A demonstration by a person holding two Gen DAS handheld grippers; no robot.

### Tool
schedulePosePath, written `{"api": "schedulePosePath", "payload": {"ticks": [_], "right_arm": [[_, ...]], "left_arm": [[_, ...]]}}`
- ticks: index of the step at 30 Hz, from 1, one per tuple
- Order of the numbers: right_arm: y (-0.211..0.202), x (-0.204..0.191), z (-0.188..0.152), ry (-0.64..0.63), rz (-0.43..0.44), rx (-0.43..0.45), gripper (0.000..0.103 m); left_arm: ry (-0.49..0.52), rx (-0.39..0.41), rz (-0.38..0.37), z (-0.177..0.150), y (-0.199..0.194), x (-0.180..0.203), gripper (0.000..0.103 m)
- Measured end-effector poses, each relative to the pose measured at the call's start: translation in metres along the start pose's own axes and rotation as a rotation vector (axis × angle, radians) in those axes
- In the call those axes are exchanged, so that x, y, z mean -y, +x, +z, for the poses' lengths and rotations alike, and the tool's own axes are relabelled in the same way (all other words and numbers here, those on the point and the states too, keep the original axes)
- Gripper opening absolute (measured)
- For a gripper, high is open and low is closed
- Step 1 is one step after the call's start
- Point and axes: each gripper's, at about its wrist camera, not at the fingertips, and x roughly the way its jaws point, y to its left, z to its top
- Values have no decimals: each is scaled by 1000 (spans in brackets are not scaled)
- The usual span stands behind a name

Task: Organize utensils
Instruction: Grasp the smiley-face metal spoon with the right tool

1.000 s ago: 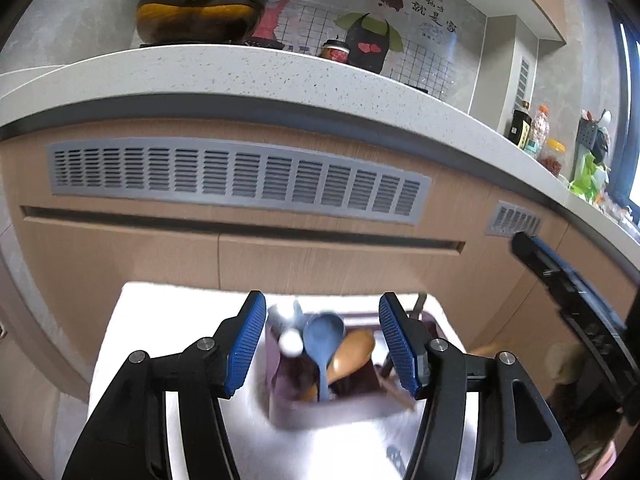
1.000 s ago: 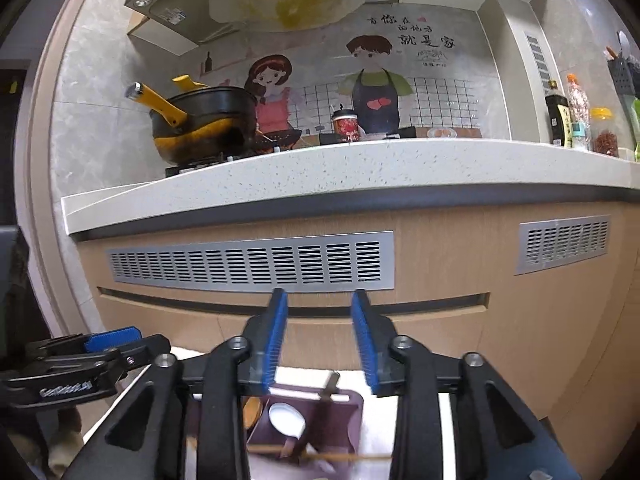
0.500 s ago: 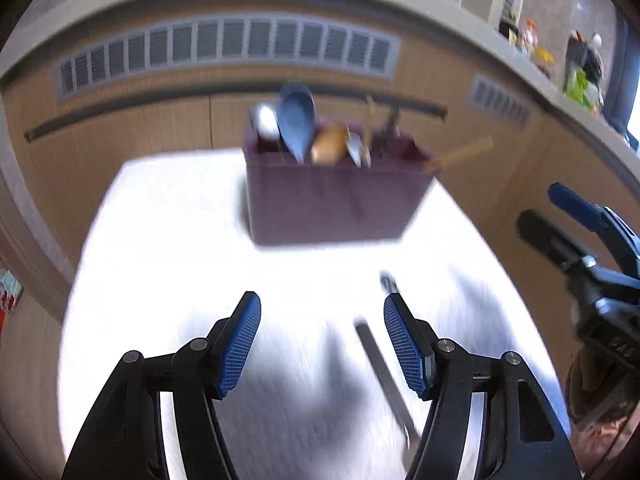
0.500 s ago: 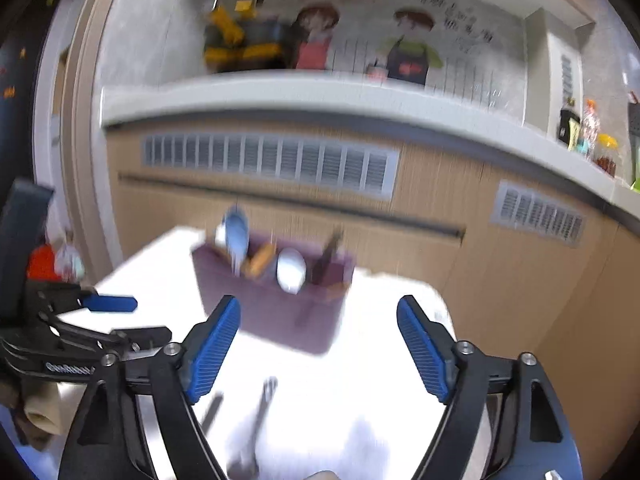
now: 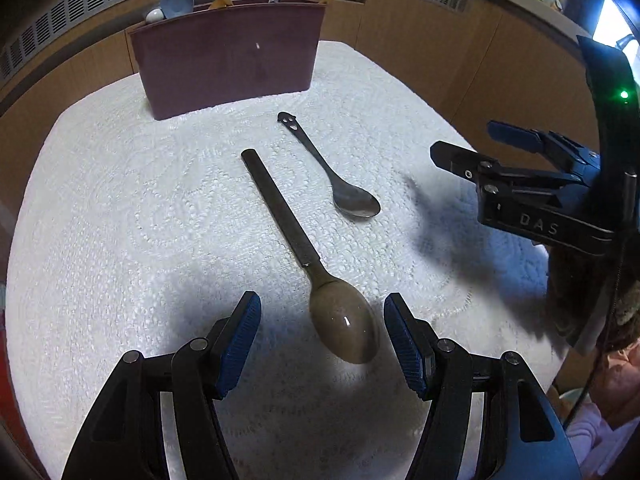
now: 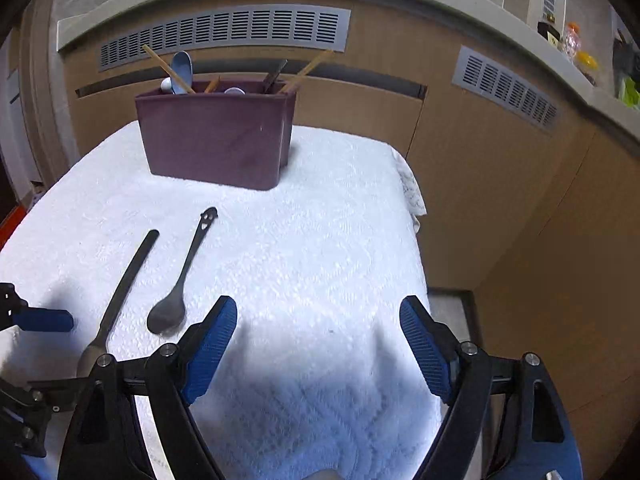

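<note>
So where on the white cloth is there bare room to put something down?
The widest bare patch lies right of the small spoon, out to the cloth's right edge. Another lies left of the large spoon, below the maroon holder. The middle is crowded: both spoons lie close together there, and the holder itself is full.

Two spoons on the white cloth [image 5: 120, 208]: a long one [image 5: 304, 256] with its bowl lying between the left tongs' [image 5: 322, 334] blue pads, and a short one [image 5: 332, 172] just beyond and to the right. One purple holder [image 5: 228, 60] stands farther ahead, with several utensils poking out, exact number unclear. Two tongs in play, counting the right one [image 6: 318, 344].
</note>
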Motion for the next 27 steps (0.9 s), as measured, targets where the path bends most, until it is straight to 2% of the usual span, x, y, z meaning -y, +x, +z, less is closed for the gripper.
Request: {"api": "schedulePosePath", "payload": {"ticks": [2, 5, 7, 11, 15, 19, 20, 21, 23, 25, 27], "right_arm": [[-1, 1, -2, 7, 6, -5, 84], [-1, 2, -3, 14, 17, -17, 91], [1, -1, -3, 9, 17, -25, 92], [8, -14, -4, -39, 16, -50, 92], [9, -31, -8, -103, 27, -72, 97], [8, -49, -8, -109, 115, -81, 96], [7, -52, -7, -91, 123, -73, 92], [7, -54, -6, -74, 133, -72, 78], [11, -60, -1, -25, 193, -97, 64], [16, -68, 1, 8, 218, -117, 63], [20, -78, 2, 6, 200, -120, 59]], "left_arm": [[9, -8, 22, 1, 3, 2, 65], [13, -17, 53, 1, 5, 1, 65], [21, -13, 77, 3, 6, -3, 65], [16, -2, 130, 1, 3, -19, 73], [-28, 18, 211, 1, -3, -49, 73], [-124, 47, 281, -2, -11, -85, 73], [-150, 55, 281, -4, -14, -93, 73], [-177, 63, 268, -7, -17, -101, 73], [-202, 82, 235, -11, -22, -107, 73], [-204, 102, 189, -16, -28, -109, 73], [-189, 118, 139, -21, -31, -107, 73]]}}
